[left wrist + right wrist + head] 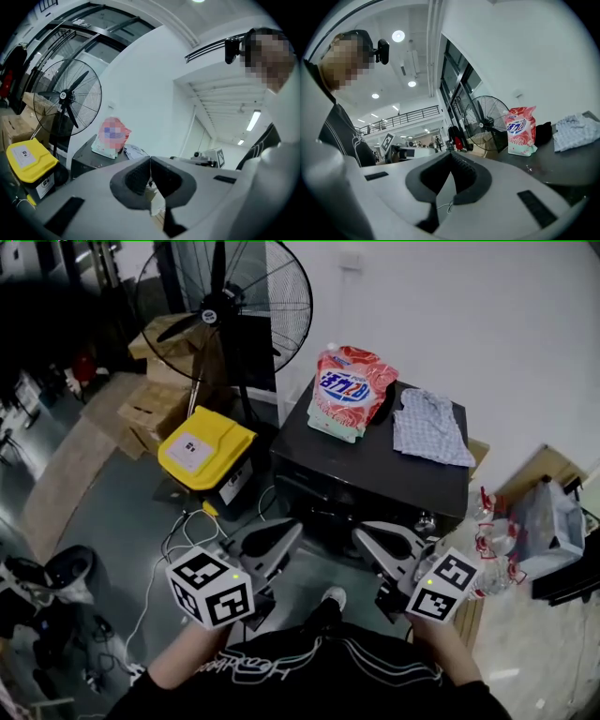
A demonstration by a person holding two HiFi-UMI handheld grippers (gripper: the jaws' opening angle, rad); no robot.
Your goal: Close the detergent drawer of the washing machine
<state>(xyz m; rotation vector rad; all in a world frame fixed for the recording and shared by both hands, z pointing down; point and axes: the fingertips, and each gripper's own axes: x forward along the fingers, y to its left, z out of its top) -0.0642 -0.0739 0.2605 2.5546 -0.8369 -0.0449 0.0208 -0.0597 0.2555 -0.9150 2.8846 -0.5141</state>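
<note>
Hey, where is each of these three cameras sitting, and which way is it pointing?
Head view: on the head, facing steeply down at the washer, pouch and shirt; forearms, a shoe, left tongs and right tongs show.
Left gripper view: on the left tongs, tilted up past the fan toward wall and ceiling; jaws together, the person's torso at right.
Right gripper view: on the right tongs, tilted up toward fan and hall; jaws together, torso at left.
Shared: all three catch fan and pouch.
</note>
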